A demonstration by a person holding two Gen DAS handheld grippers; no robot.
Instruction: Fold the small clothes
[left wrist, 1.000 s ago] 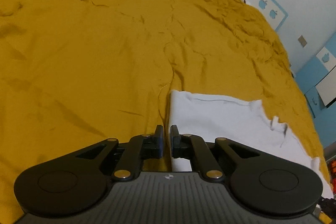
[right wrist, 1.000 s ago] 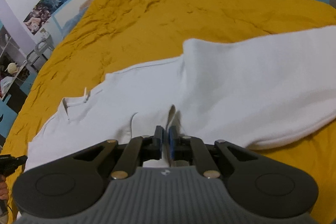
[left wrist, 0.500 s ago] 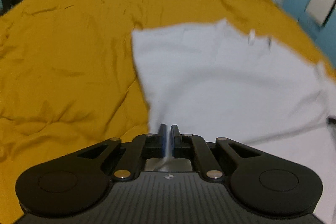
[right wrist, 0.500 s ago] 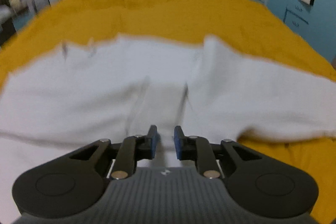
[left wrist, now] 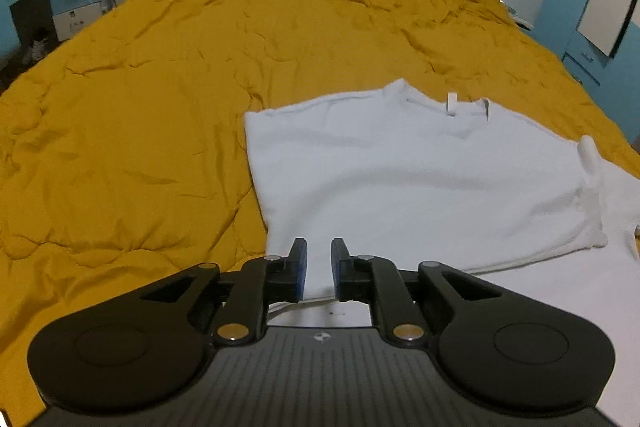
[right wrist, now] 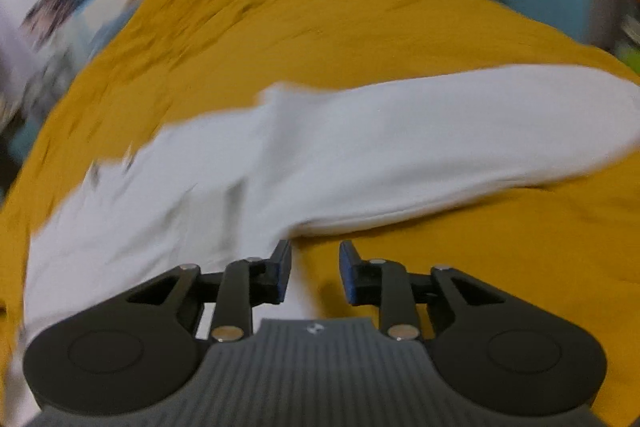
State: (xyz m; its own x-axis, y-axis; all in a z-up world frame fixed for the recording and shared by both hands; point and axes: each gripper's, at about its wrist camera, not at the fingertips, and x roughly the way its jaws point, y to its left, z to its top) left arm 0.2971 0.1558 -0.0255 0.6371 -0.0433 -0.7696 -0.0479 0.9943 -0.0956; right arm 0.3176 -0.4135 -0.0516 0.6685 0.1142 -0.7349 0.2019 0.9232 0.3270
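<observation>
We had a white long-sleeved top [left wrist: 400, 179] lying on the mustard-yellow bedspread [left wrist: 140, 107] of the bed, collar and neck tag [left wrist: 451, 103] at the far side. In the left wrist view its left side looked already folded in: straight vertical edge on the left, a flap lying over the body, its hem line running just ahead of the left gripper [left wrist: 319, 273]. Those jaws were opening, blue pads apart with only a thin bit of hem showing below the gap, nothing pinched as far as we could see.

The right wrist view was motion-blurred. The right gripper [right wrist: 315, 273] had its jaws opening too, spread wider, nothing between them; bedspread and the garment's lower edge under the gap. The right sleeve [right wrist: 460, 139] lay stretched out sideways across the bedspread, not folded in.

Our judgement: one side fold was done and just let go. Left to do: bring the right sleeve and side in, then fold the bottom up toward the collar. Roughly a third done.
</observation>
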